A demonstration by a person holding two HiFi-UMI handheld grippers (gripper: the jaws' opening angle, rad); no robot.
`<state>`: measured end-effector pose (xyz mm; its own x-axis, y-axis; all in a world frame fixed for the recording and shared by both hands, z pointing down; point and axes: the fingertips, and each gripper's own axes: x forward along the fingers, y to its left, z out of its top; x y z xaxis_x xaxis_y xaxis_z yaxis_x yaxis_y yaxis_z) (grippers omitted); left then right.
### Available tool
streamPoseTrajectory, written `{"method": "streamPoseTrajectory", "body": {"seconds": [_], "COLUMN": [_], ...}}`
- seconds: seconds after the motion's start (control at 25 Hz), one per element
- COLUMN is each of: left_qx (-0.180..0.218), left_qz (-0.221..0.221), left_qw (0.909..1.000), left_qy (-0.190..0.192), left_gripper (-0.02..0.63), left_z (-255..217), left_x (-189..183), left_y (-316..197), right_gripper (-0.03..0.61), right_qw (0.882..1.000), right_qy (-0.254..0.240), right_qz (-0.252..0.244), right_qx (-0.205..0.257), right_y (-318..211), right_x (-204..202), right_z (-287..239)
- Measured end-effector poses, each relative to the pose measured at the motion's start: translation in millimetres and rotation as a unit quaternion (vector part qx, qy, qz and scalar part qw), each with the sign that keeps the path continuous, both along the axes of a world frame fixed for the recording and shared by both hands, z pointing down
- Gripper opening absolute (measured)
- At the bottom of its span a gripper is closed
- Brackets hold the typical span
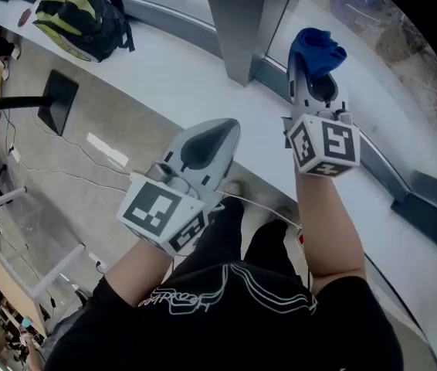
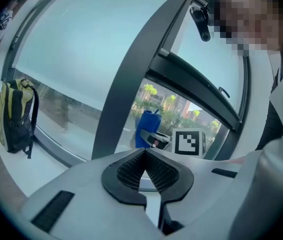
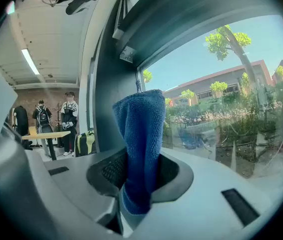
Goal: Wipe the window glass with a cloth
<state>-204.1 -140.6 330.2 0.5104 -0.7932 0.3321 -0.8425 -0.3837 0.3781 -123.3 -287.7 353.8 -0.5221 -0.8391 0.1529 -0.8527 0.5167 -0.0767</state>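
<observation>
- Blue terry cloth [image 3: 140, 129] clamped in right gripper [image 3: 140, 169]; jaws closed on its lower part, free end upright above the jaw tips, top edge folded over.
- Window glass [image 3: 221, 114] straight ahead of right gripper, close to cloth; contact between cloth and glass not discernible.
- Through the glass, ahead of right gripper: trees [image 3: 226, 39], shrubs, reddish building [image 3: 216, 81].
- Grey window post [image 1: 242, 22] just left of right gripper, ahead of left gripper [image 2: 145, 155].
- Left gripper empty: jaws together at the tips, nothing between the ribbed pads.
- Left gripper lower than right gripper and to its left, held above white surface [image 1: 164, 68] under the window, pointed toward the post.
- Black-and-yellow backpack [image 1: 79, 18] on that surface, well to the left of left gripper, against the glass.
- Marker cube [image 1: 324, 147] at rear of right gripper, a second one at rear of left gripper; bare forearm behind each.
- Far to the left of right gripper, indoors: two persons [image 3: 70, 121] standing beside a table [image 3: 46, 134].
</observation>
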Motion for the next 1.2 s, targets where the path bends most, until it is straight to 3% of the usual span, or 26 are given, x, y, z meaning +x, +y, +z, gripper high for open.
{"method": "streamPoseTrajectory", "body": {"seconds": [0.4, 1.2], "left_qx": [-0.010, -0.015], "left_qz": [-0.012, -0.002], "left_qw": [0.9999, 0.9998], "left_qy": [0.004, 0.011], "left_gripper": [0.003, 0.003], "left_z": [14, 49], "left_x": [-23, -10], "left_y": [0, -14], "right_gripper": [0.094, 0.094], "right_qw": [0.999, 0.997], "right_qy": [0.002, 0.004], "right_qz": [0.038, 0.080], "right_qx": [0.008, 0.009], "right_y": [-50, -68], "right_x": [-30, -23], "right_z": [3, 26]}}
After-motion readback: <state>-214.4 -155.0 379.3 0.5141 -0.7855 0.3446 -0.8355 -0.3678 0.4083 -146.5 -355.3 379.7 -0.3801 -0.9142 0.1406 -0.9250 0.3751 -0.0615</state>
